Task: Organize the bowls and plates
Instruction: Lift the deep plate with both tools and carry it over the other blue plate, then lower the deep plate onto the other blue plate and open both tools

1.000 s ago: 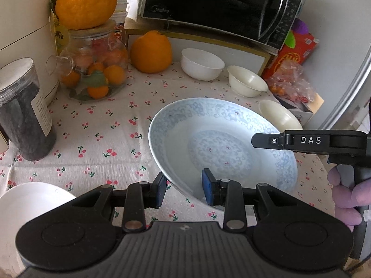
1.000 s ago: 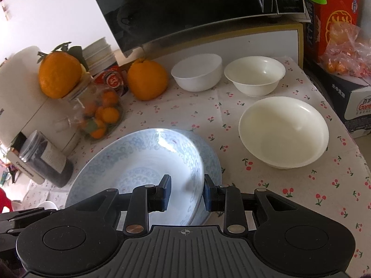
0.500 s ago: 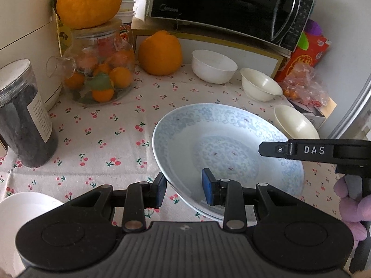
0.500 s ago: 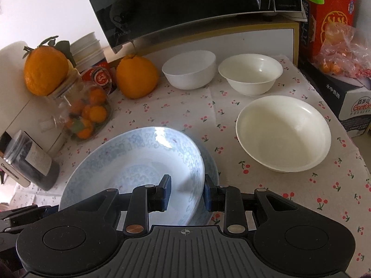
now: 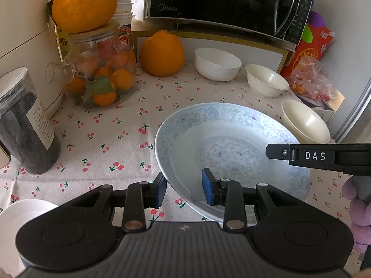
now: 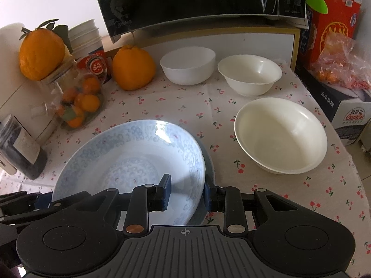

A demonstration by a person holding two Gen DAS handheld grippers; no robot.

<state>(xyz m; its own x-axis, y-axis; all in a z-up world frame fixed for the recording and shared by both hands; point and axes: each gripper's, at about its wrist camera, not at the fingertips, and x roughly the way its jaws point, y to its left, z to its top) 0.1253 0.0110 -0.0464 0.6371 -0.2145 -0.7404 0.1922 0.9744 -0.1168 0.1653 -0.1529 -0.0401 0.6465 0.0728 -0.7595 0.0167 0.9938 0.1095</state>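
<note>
A blue-patterned deep plate point(image 5: 231, 148) hangs just above the cherry-print cloth, held at both sides. My left gripper point(image 5: 184, 190) is shut on its near left rim. My right gripper point(image 6: 186, 193) is shut on the right rim of the plate point(image 6: 129, 162); its black side point(image 5: 313, 156) crosses the left wrist view. A darker second rim point(image 6: 208, 162) shows under the plate's right edge. Farther back stand a white bowl point(image 6: 187, 66), a cream bowl point(image 6: 250, 74) and a larger cream bowl point(image 6: 280, 136), all upright and empty.
A glass jar of small oranges point(image 5: 102, 78), a dark canister point(image 5: 23, 125) and a big orange point(image 5: 162, 55) stand at the left and back. A microwave point(image 5: 220, 2) overhangs the rear. Boxes and a bag point(image 6: 336, 64) line the right edge. Another white bowl point(image 5: 20, 215) sits near left.
Both wrist views have tilted a little, so the background sits slightly lower in the left view. The plate stays gripped at both rims.
</note>
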